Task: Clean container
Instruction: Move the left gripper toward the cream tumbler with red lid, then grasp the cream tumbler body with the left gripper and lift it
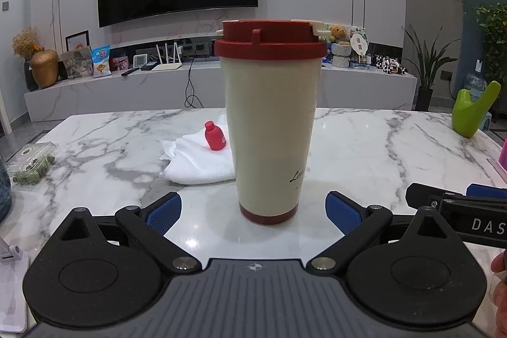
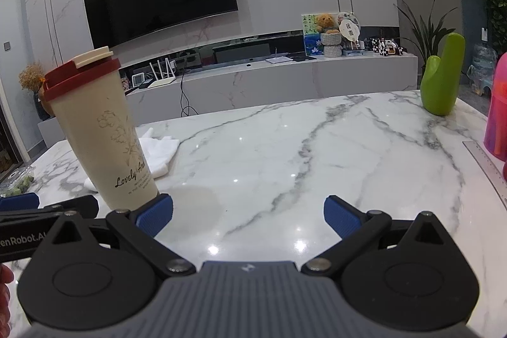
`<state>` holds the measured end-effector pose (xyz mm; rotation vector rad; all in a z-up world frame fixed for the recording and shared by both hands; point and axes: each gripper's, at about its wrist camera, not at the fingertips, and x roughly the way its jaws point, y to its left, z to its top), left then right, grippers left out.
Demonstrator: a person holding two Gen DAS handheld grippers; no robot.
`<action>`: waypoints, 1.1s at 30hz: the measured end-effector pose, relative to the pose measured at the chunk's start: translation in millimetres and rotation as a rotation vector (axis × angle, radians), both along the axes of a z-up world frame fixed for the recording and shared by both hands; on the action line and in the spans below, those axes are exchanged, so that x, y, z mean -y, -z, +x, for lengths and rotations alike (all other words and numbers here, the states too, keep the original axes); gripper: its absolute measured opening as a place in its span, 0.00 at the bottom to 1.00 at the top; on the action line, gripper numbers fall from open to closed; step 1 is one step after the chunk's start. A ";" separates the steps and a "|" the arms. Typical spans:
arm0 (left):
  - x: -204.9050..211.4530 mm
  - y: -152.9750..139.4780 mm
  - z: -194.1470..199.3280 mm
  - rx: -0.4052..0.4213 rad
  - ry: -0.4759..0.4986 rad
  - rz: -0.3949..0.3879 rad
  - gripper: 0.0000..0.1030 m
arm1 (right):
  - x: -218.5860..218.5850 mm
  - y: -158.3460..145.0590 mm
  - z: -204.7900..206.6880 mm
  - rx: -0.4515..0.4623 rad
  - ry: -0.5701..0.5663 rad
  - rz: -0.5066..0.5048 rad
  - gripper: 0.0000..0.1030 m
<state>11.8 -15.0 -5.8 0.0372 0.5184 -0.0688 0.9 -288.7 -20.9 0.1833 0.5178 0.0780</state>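
Note:
A tall cream tumbler [image 1: 269,129] with a dark red lid [image 1: 271,41] and red base stands upright on the white marble table [image 1: 380,154]. My left gripper [image 1: 253,211] is open, its blue pads on either side of the tumbler's base and not touching it. A folded white cloth [image 1: 196,160] lies behind the tumbler with a small red bottle [image 1: 215,137] on it. In the right wrist view the tumbler [image 2: 107,135] stands at the left, beside my open, empty right gripper [image 2: 248,216]. The cloth [image 2: 157,152] shows behind it.
A green vase [image 2: 442,81] stands at the table's far right and a pink container [image 2: 497,113] and ruler [image 2: 484,167] at the right edge. A clear plastic box [image 1: 31,162] sits at the left edge. A TV and console stand beyond the table.

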 end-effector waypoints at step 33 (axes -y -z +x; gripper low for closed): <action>17.9 -6.0 66.3 0.093 0.007 -0.009 0.97 | 6.9 12.6 29.0 -0.021 -0.004 0.021 0.99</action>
